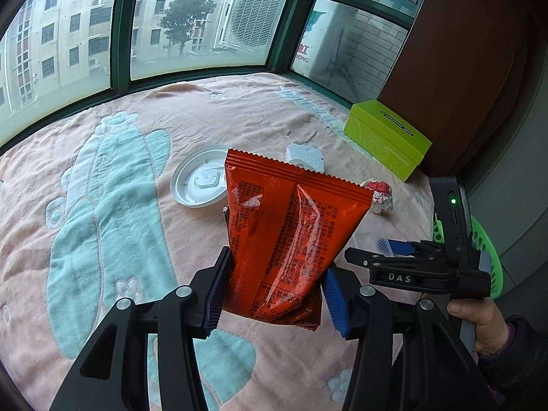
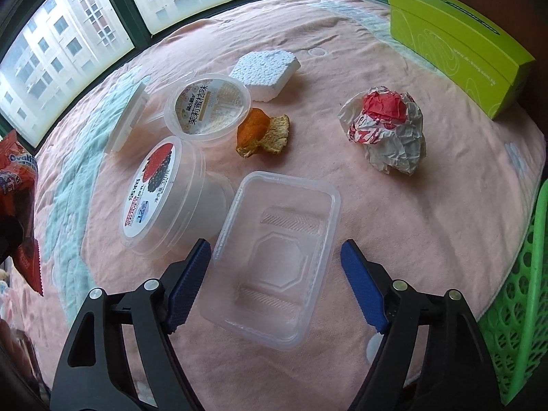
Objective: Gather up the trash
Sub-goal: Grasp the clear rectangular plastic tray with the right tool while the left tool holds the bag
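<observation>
An orange snack packet (image 1: 287, 236) is clenched in the left tongs (image 1: 272, 294); a clear plastic tray (image 2: 274, 257) lies between the right tongs (image 2: 274, 287), apparently untouched; yogurt tubs (image 2: 171, 198), peel (image 2: 262, 133) and crumpled wrapper (image 2: 387, 133) crowd the pink bedspread (image 2: 428, 239) below windows (image 1: 191, 17).

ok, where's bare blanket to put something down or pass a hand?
Free: between the crumpled wrapper and clear tray; also the wide stretch left of the white lid toward the window. Crowded: tubs, orange peel and foam block cluster tightly.
</observation>
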`<state>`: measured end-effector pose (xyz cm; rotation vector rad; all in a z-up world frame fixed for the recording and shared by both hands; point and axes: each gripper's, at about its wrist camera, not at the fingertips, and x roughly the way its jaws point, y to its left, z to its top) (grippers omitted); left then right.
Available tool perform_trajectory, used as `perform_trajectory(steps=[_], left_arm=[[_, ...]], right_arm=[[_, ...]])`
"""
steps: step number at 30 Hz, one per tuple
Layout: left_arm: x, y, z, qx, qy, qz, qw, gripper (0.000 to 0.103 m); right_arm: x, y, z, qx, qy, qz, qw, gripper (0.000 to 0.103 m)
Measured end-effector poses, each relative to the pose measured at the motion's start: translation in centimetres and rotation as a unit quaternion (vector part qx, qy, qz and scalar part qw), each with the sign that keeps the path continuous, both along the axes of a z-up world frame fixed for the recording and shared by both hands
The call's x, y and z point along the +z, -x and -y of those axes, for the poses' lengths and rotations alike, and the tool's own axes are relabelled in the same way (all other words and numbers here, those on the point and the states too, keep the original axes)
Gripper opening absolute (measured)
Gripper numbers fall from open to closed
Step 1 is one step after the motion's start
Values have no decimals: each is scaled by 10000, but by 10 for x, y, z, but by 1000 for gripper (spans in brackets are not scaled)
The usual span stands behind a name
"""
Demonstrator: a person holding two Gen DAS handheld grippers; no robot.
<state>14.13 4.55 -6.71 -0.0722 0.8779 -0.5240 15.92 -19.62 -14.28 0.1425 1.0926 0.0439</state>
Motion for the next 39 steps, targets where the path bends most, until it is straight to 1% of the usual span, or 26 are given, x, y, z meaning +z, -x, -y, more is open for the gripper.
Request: perform_trajectory(steps=[1,3,13,18,24,32,39], left_arm=[[1,0,1,-6,-4,7,10000,49],[3,1,3,-16,-14,24,10000,49],[10,8,24,-130,-23,65,9999,49],[17,13,40,-206,10,109,9997,49],[25,19,65,-319,94,146,9993,49],[34,26,110,-564,196,160,9981,49],[42,34,153,-884,259,161,9956,49]], right_arm=[[0,2,2,3,-13,3,10000,65],[2,3,3,21,-77,13,10000,60],[24,27,13,125,-96,329,9993,59],[38,40,27,99,-155,484,9987,59],[56,61,49,38,-110,681,9976,59],[72,92,93,-288,16,900,9955,59],[80,119,139,-741,200,1011,9919,59]])
